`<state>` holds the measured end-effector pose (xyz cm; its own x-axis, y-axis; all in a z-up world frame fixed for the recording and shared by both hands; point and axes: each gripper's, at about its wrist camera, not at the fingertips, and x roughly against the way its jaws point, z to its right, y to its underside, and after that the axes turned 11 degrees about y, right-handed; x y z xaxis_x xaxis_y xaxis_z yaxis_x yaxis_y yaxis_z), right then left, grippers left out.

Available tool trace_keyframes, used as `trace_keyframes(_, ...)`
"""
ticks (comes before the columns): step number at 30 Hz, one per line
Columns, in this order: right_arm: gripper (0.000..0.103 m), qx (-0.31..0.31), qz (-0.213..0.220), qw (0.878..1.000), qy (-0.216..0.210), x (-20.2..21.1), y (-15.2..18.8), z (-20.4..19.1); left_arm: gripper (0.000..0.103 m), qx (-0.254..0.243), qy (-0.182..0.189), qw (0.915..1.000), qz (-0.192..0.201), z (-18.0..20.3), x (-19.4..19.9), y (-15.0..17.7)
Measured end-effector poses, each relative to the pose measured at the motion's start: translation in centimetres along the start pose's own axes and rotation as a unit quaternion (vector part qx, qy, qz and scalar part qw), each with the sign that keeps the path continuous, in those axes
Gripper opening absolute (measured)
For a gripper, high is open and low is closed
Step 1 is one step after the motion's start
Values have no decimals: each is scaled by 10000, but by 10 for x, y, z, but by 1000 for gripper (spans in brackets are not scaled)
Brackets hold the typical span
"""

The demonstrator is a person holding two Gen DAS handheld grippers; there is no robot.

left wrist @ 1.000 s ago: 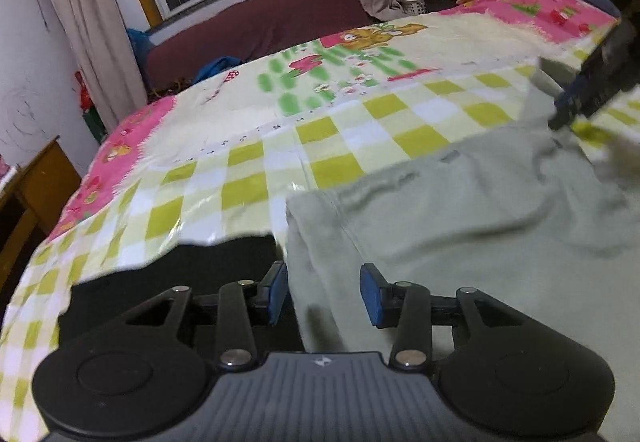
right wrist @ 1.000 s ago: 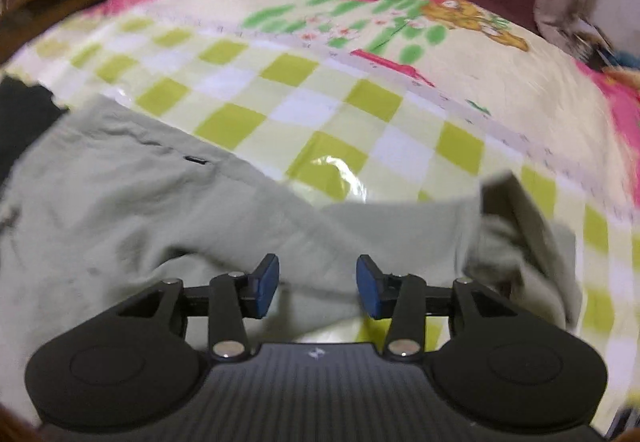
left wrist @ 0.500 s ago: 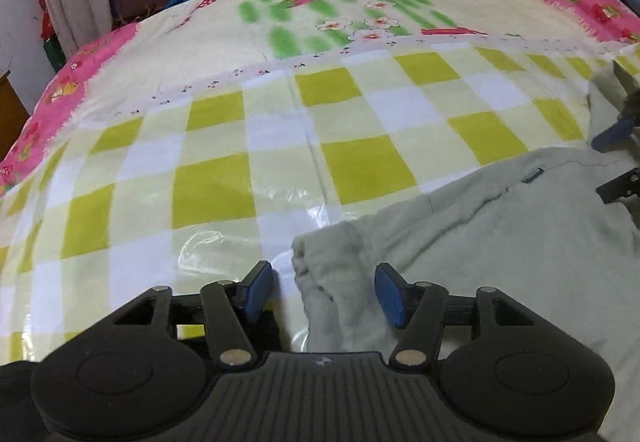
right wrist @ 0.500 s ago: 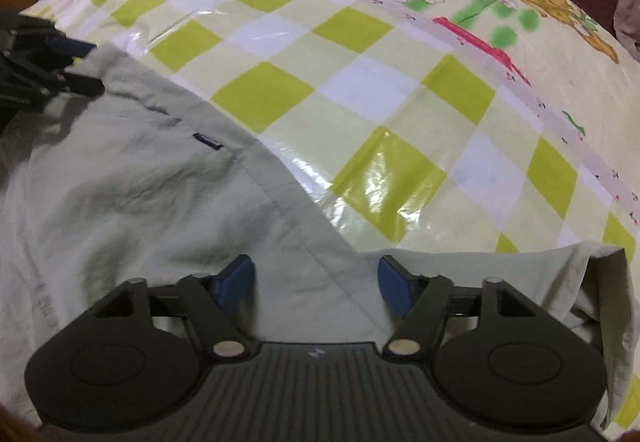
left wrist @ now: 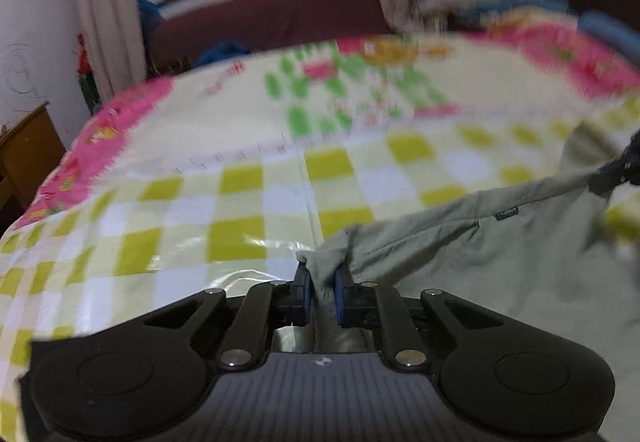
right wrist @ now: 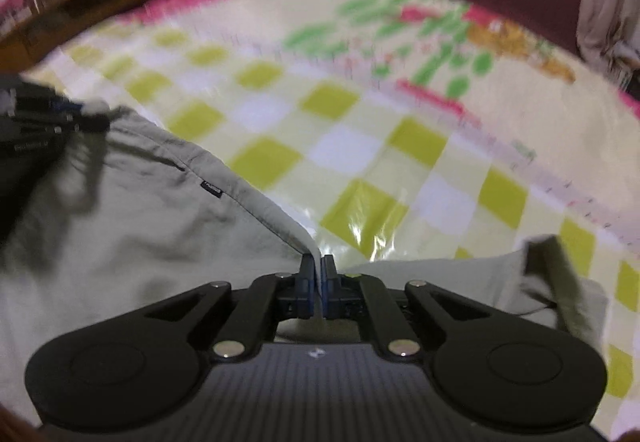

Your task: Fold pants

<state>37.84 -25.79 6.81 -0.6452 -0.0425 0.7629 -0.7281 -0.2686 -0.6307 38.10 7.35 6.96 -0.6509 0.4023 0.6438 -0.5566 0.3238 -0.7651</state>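
Right now your grey-green pants lie across the lower left of the checked bedsheet. Your right gripper pinches their top edge, your left gripper a bunched corner. Bare sheet fills the frame's middle, up to the maroon headboard.
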Motion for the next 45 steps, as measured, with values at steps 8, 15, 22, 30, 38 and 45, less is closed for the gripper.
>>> trace_keyframes(8,3,7,894,9949,-467,168,99,-43,21,328,55,9977,595,44,156,96)
trace_keyframes(15,4,307,-293,9986,-312,135,204,-131,19,850,-149,9961,-165,62,147,191)
trace_keyframes(22,9,663,-189,9975,173,142,186,-150,20,842,-54,9962,235,60,161,194)
trace_keyframes(30,26,1042,302,9929,489,173,170,-170,48,373,376,9983,235,64,152,190)
trace_keyframes(38,36,2110,691,9750,16,142,155,-245,60,422,512,9978,-27,63,123,190)
trace_keyframes(45,36,2097,687,9752,-189,101,129,-274,30,597,446,9972,-34,58,128,187)
